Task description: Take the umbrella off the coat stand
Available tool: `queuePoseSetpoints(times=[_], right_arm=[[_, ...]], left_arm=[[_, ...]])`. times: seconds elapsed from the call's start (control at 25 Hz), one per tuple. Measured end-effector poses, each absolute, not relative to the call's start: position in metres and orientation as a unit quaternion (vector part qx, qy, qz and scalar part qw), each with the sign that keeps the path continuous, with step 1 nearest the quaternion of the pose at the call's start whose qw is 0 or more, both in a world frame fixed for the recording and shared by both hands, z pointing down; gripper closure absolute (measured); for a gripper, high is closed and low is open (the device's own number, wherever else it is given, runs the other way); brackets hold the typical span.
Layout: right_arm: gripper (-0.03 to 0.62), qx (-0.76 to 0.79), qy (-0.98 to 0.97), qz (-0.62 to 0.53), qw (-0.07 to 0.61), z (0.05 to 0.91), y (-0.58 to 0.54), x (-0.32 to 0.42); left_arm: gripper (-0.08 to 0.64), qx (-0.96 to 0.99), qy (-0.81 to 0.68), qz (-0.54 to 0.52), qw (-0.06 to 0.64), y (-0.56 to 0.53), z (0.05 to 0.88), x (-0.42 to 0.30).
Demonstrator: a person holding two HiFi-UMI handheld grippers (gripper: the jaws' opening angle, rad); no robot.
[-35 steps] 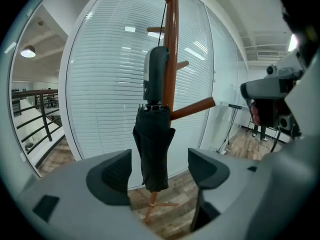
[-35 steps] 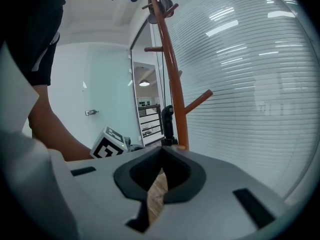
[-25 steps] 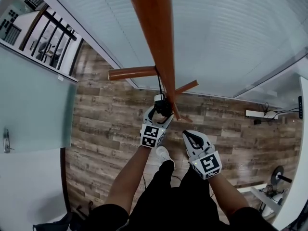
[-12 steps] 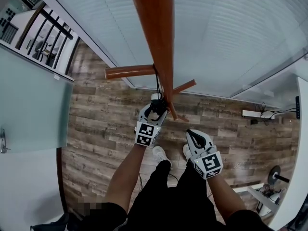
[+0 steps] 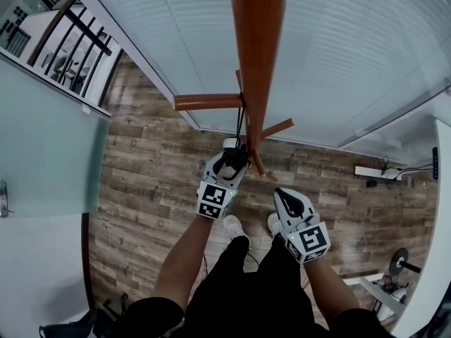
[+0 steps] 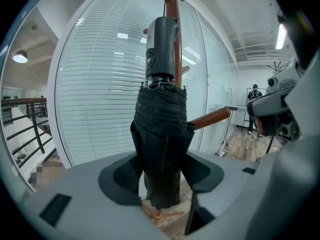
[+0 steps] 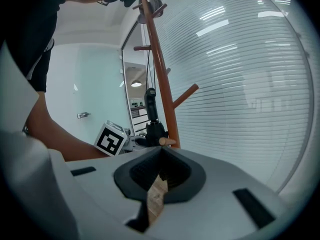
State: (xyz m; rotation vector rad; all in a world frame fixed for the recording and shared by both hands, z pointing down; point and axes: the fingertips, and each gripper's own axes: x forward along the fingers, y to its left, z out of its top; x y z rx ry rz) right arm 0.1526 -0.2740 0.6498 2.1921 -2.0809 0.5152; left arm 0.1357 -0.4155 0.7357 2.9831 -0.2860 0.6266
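A folded black umbrella [image 6: 160,129] hangs by its wrist strap [image 5: 242,122] from a peg [image 5: 208,103] of the red-brown wooden coat stand [image 5: 257,62]. Its grey handle [image 6: 161,49] points up beside the pole. My left gripper [image 5: 231,158] holds the folded canopy from both sides, its jaws closing and the pads pressing into the fabric [image 6: 160,184]. My right gripper [image 5: 285,197] hovers lower and to the right, clear of the stand, with its jaws together on nothing [image 7: 161,153]. The right gripper view shows the umbrella [image 7: 150,116] against the pole [image 7: 162,84].
A curved glass wall with white blinds [image 5: 352,41] stands just behind the stand. A short lower peg [image 5: 276,128] sticks out to the right. A frosted glass door [image 5: 49,146] is at the left, and a power strip [image 5: 370,172] lies on the wooden floor [image 5: 148,182].
The left gripper's jaws have closed in on the umbrella's canopy and risen a little with it. The right gripper has barely shifted.
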Motion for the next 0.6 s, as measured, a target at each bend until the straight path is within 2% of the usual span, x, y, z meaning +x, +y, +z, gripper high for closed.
queuePoseSetpoints(times=[0.6], right_arm=[[0.586,0.710,-0.691,0.130,0.025,0.596,-0.298,0.146]], left_arm=[[0.314,0.983,-0.101,0.153,0.029,-0.413,0.654,0.116]])
